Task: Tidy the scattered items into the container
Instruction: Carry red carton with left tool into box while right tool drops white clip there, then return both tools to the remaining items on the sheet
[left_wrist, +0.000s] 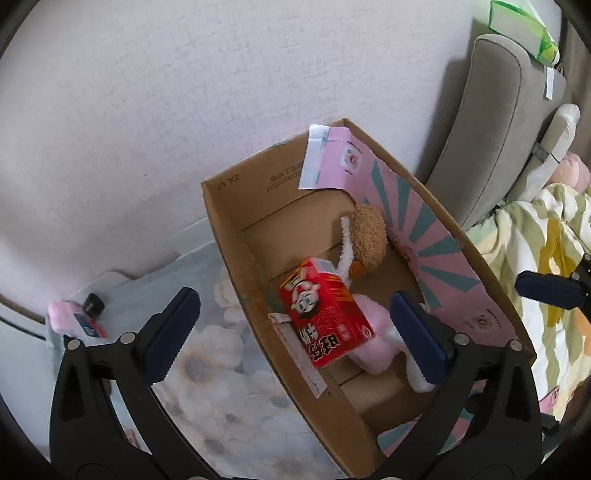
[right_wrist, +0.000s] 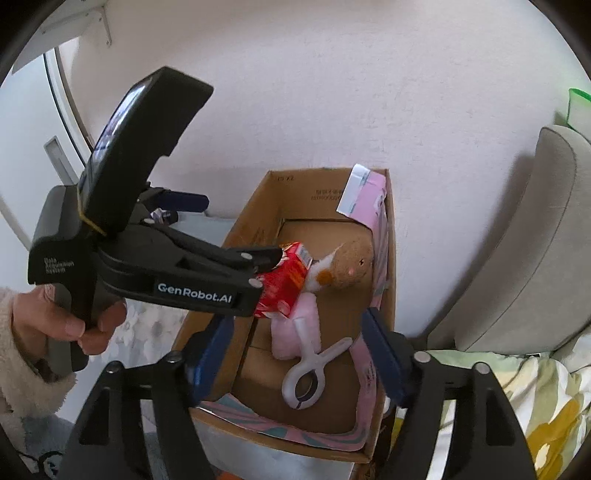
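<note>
An open cardboard box with pink flaps stands against the wall. Inside lie a plush toy with a brown head and pink body, and a red carton leaning on it. My left gripper is open wide above the carton, one finger inside the box and the other outside its wall; neither pad touches the carton. In the right wrist view the box also holds a white ring-ended plastic tool. My right gripper hangs open over it without touching. The left gripper reaches over the carton.
A grey padded chair stands right of the box, with a leaf-patterned blanket in front of it. A floral cloth lies left of the box, and small pink and black items sit further left. A hand in a fleece sleeve holds the left gripper.
</note>
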